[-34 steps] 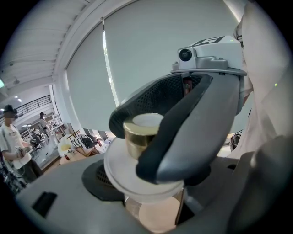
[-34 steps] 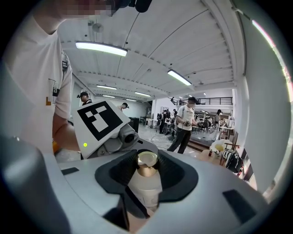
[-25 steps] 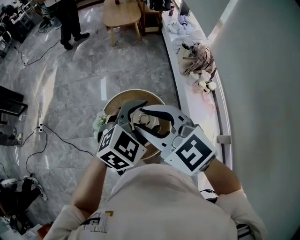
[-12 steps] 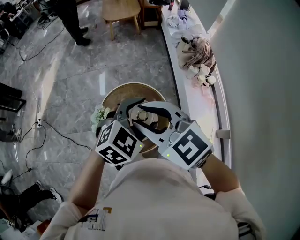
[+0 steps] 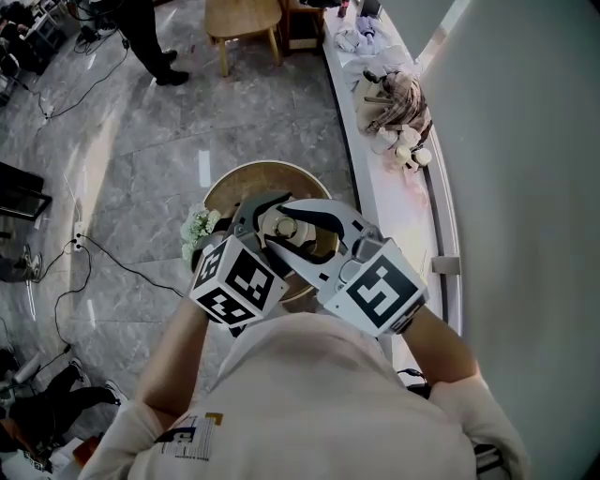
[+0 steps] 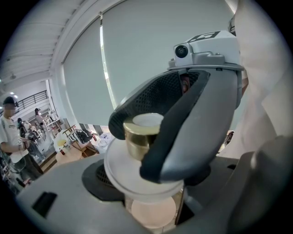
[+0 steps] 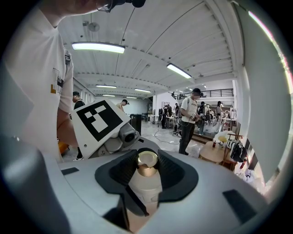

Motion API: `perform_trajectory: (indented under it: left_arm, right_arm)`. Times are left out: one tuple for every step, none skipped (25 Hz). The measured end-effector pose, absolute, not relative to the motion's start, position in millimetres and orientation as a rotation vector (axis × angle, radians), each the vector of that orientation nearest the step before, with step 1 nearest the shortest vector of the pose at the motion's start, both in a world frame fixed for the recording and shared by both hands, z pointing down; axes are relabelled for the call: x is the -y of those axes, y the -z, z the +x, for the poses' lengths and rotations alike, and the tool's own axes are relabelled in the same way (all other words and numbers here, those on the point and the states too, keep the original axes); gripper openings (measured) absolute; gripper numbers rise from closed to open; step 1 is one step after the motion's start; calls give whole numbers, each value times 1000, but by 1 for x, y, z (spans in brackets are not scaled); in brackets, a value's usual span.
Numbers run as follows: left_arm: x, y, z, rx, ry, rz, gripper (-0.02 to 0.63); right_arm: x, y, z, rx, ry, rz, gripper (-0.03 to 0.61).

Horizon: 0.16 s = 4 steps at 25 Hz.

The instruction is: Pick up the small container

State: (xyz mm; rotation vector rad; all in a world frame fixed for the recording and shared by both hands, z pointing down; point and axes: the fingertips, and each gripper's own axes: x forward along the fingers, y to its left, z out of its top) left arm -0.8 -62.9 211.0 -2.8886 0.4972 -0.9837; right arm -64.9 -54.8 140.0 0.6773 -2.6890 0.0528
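The small container is a white jar with a gold cap, held up over a round wooden table. In the left gripper view its gold cap stands above the wide white body. My left gripper is shut on that body from below. My right gripper is shut on the container, its black pads on both sides of the gold cap. In the head view both grippers meet at the container, left gripper and right gripper crossing.
A bunch of white flowers sits at the table's left edge. A long white ledge along the wall carries a plaid bundle. A wooden stool stands farther off, with cables on the marble floor. People stand in the background.
Both grippers stay closed together on the container over the table. They have shifted only slightly in the head view; a person at the back has walked farther off.
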Motion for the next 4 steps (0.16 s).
perform_trajectory:
  left_arm:
    - [62,-210,-2,-498,985,-2886,339]
    - [62,-209,-4,-498,987,-2883,339]
    - [62,-208,-5,-498,989,-2878,339]
    - [61,-207,-7,-498,991,-2873,339]
  right_arm:
    - [54,-140,-66,2692,-58,677,143]
    - [53,-140,-67,2698,-63,677,144]
    - [52,-139,-69,2702,-67,678,143]
    - [51,-138,-70,2707,-70,679,144]
